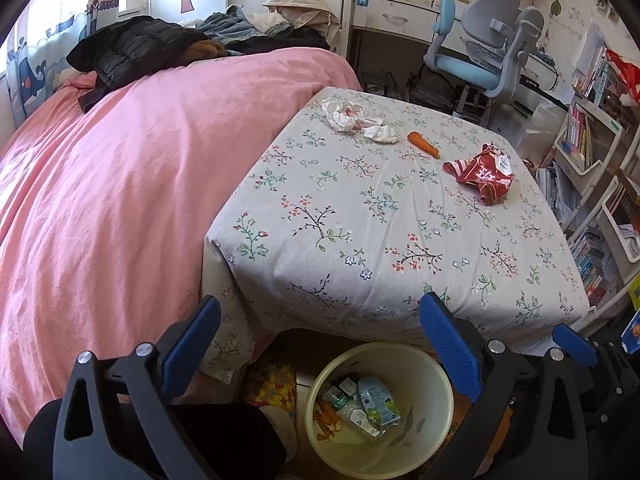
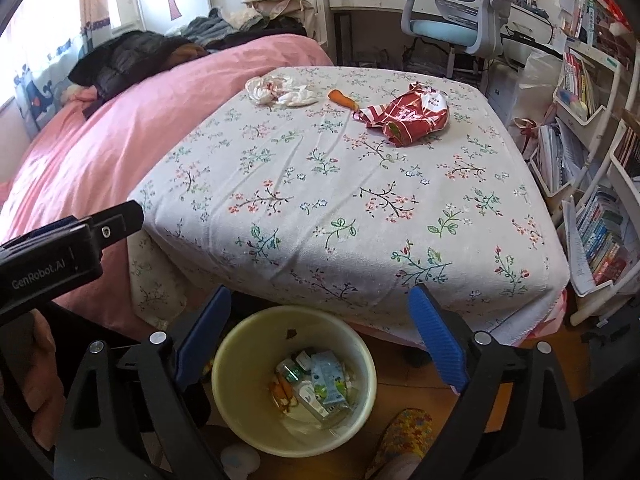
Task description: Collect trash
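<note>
A table under a floral cloth (image 1: pixel 360 216) (image 2: pixel 340 200) carries trash at its far side: crumpled white tissues (image 1: pixel 348 118) (image 2: pixel 280 90), a carrot piece (image 1: pixel 423 145) (image 2: pixel 343 99) and a crumpled red snack bag (image 1: pixel 482 174) (image 2: pixel 408 116). A cream bin (image 1: pixel 440 384) (image 2: pixel 224 364) stands on the floor below the table's near edge, holding cartons, a bottle and peels. My left gripper (image 1: pixel 320 344) is open and empty above the bin. My right gripper (image 2: pixel 320 336) is open and empty above the bin too. The left gripper's body also shows in the right wrist view (image 2: pixel 60 248).
A bed with a pink cover (image 1: pixel 100 200) (image 2: pixel 120 128) lies left of the table, with dark clothes piled on it. A blue-grey desk chair (image 1: pixel 480 52) (image 2: pixel 460 12) stands behind the table. Bookshelves (image 1: pixel 592 184) (image 2: pixel 592 160) line the right side. A patterned slipper (image 2: pixel 404 436) lies by the bin.
</note>
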`<state>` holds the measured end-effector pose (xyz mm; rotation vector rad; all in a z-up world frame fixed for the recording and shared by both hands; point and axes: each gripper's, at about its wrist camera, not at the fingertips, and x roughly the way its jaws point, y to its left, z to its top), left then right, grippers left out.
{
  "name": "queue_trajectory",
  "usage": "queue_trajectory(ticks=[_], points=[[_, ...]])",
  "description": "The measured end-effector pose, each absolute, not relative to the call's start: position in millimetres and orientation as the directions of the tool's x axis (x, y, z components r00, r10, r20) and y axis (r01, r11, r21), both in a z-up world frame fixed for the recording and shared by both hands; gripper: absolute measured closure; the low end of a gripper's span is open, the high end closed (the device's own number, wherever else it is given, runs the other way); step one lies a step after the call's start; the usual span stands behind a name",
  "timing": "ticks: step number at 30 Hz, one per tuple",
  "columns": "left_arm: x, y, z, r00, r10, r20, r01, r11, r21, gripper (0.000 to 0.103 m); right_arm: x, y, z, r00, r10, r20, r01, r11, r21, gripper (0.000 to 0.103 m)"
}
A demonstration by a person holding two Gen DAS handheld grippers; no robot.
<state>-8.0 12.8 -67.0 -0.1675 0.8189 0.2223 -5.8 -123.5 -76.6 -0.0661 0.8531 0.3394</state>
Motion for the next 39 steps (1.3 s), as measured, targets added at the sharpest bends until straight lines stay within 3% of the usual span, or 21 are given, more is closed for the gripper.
queue_trajectory(ticks=[14, 39], points=[[-12, 16, -59, 0.694, 0.140, -0.706, -0.267, 0.961, -0.072, 0.008, -6, -111, -81, 0.635, 0.282, -0.719, -0.353, 0.934, 0.055, 0.015], [-10, 12, -63, 0.674, 0.151, -0.723, -0.260, 0.965, -0.041, 0.008, -3, -109, -85, 0.629, 0.284, -0.723, -0.354, 0.933, 0.059, 0.014]])
